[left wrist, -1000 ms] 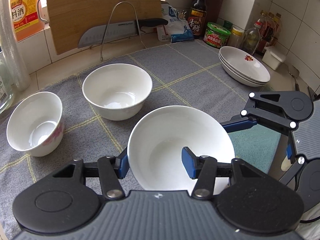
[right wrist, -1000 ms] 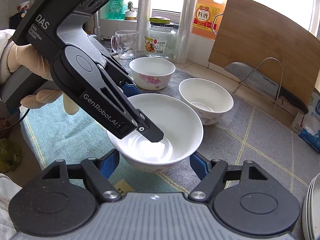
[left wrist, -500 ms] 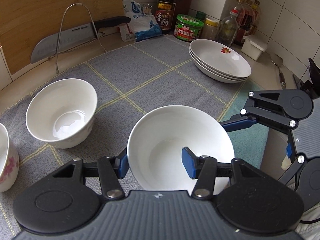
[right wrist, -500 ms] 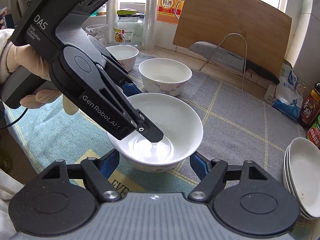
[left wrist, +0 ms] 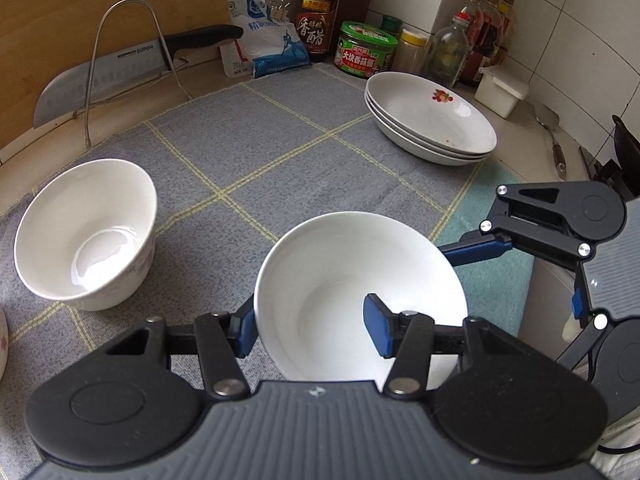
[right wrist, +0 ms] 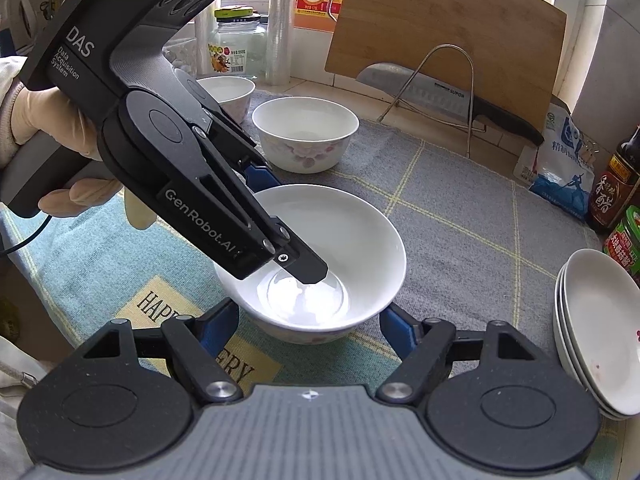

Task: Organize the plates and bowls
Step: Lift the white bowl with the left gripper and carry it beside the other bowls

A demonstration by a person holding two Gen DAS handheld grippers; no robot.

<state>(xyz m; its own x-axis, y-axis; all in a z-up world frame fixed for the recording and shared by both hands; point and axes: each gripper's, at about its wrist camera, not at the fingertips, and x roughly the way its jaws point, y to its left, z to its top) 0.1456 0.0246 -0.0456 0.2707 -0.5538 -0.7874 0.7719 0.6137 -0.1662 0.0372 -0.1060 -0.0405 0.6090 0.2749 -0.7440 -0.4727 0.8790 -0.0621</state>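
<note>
Big white bowl (left wrist: 360, 292), empty, is pinched by its rim in the left gripper (left wrist: 312, 330) fingers just above the table (left wrist: 280, 148), right gripper (right wrist: 308, 330) fingers spread around it untouching; plates (left wrist: 432, 120) already stacked, two empty small bowls (right wrist: 306, 132) not yet nested.

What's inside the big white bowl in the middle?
One finger of the left hand-held gripper reaches inside the big white bowl, near its shiny bottom. No food shows. That finger covers part of the bowl's inside.
</note>
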